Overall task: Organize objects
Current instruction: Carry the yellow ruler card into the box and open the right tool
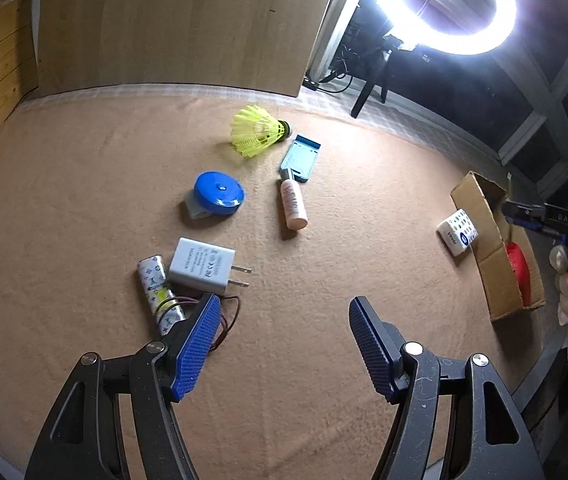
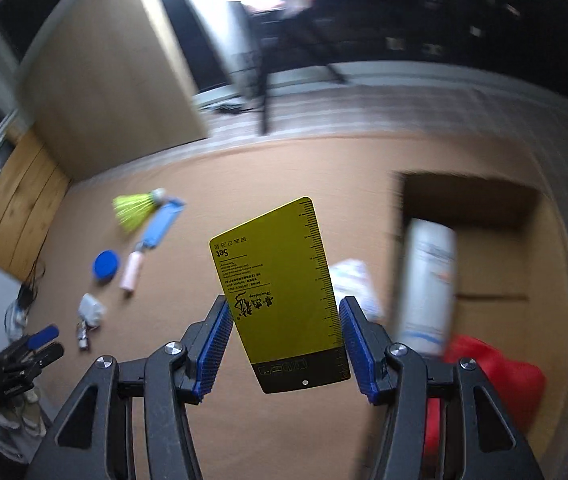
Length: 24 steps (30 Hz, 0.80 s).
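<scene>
The right gripper (image 2: 284,338) pinches a yellow card (image 2: 279,292) edgewise above the cardboard box (image 2: 492,248), likely for dropping in, while the left gripper (image 1: 281,340), fingers spread and holding nothing, hovers near the charger (image 1: 201,266).

Matt tan cloth table cover (image 1: 83,200), brown cardboard box (image 1: 500,280), wood-grain panel (image 1: 171,24)

Yellow card (image 2: 279,292) with ruler edge and black base sat upright, tilted, between right gripper (image 2: 284,340) pads. On tan cloth: yellow shuttlecock (image 1: 257,130) on its side, touching blue flat case (image 1: 300,158); pink bottle (image 1: 294,204) lying just below the case; blue round tape measure (image 1: 219,199); white charger (image 1: 203,266) beside patterned battery pack (image 1: 159,292); white box (image 1: 458,232) against open cardboard box (image 1: 496,248).
</scene>
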Motion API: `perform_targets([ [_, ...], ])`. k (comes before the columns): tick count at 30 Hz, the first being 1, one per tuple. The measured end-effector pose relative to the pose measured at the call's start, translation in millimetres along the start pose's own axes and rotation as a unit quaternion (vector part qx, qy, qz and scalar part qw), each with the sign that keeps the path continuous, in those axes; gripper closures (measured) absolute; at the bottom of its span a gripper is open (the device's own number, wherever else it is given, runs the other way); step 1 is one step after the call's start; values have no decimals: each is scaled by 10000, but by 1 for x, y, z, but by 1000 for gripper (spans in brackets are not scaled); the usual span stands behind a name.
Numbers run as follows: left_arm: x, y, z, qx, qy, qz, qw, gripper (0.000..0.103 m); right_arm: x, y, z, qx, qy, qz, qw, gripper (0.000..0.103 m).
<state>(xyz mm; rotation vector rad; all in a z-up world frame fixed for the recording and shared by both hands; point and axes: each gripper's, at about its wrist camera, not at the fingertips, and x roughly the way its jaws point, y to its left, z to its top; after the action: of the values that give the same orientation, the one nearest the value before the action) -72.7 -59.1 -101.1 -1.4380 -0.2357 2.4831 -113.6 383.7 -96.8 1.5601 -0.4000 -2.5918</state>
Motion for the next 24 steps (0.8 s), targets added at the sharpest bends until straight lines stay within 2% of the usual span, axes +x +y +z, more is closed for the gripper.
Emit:
perform_targets([
  [5,4,3,2,-89,42,35,9999,33,-7,-46,0,469,-72,-227,9986,52],
  [9,3,12,5,-203,8,66,9998,33,-8,-62,-3,563,-51,-389,9976,52],
  [15,-1,35,12,-425,-65,188,9989,33,0,-62,0,571,-5,-525,9970,51],
  [17,-2,45,16,-513,-83,229,9984,33,2,-62,1,607,68,-507,9968,41],
  [19,-3,51,20,-547,-105,240,9982,33,5,-61,3,670,121,-591,9959,37],
  [24,-2,64,32,-592,-124,202,9980,33,0,-58,3,748,33,-659,9950,37],
])
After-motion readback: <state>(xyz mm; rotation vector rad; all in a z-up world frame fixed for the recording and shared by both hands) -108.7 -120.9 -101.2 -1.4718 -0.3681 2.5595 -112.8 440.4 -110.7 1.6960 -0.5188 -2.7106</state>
